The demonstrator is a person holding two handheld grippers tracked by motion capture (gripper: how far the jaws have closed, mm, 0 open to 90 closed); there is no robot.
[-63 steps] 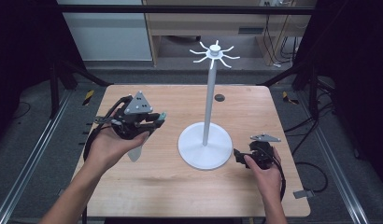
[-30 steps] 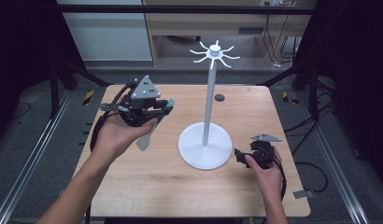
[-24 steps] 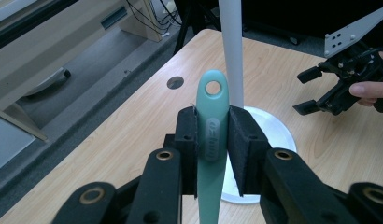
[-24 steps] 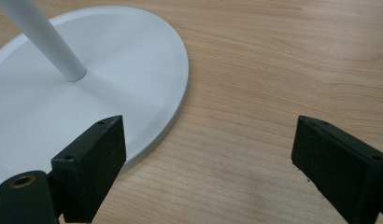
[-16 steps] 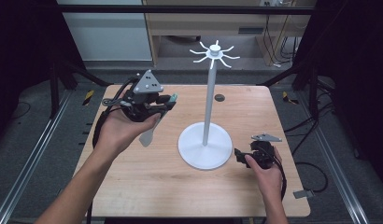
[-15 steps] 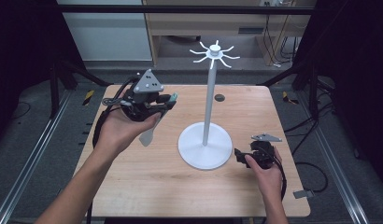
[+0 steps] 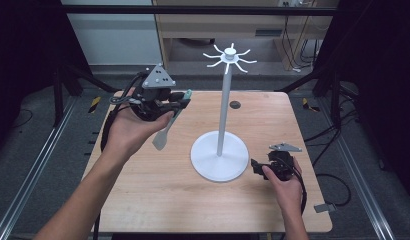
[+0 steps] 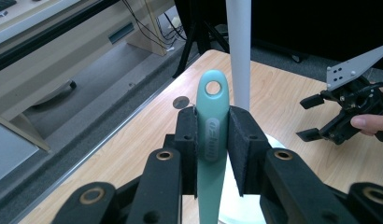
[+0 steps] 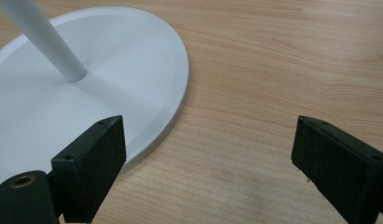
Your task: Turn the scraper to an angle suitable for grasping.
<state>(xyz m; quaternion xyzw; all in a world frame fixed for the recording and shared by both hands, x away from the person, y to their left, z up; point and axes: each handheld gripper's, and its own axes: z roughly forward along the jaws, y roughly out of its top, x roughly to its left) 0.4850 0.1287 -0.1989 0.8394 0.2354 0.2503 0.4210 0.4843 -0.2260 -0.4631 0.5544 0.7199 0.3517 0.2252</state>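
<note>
A white stand (image 7: 223, 115) rises from a round base (image 7: 219, 161) at the table's middle, with short hooks radiating from its top (image 7: 230, 54). My left gripper (image 7: 179, 100) is held above the table's left part, shut on the teal handle (image 8: 213, 126) of a spatula whose grey blade (image 7: 162, 138) hangs down. The handle's end has a hanging hole (image 8: 212, 87) and points toward the stand's pole (image 8: 240, 51). My right gripper (image 7: 259, 169) rests on the table just right of the base, open, with one jaw beside the base rim (image 9: 175, 112) and bare wood between the jaws.
The wooden table (image 7: 193, 200) has a small dark round hole (image 7: 235, 104) near its far edge. Metal rails run along both sides on the floor. A wooden bench (image 7: 218, 30) and cables lie beyond the far edge.
My left hand has lifted the spatula off the table and carried it up and toward the stand, tilting it so the handle end points at the pole. The right gripper has stayed put.
</note>
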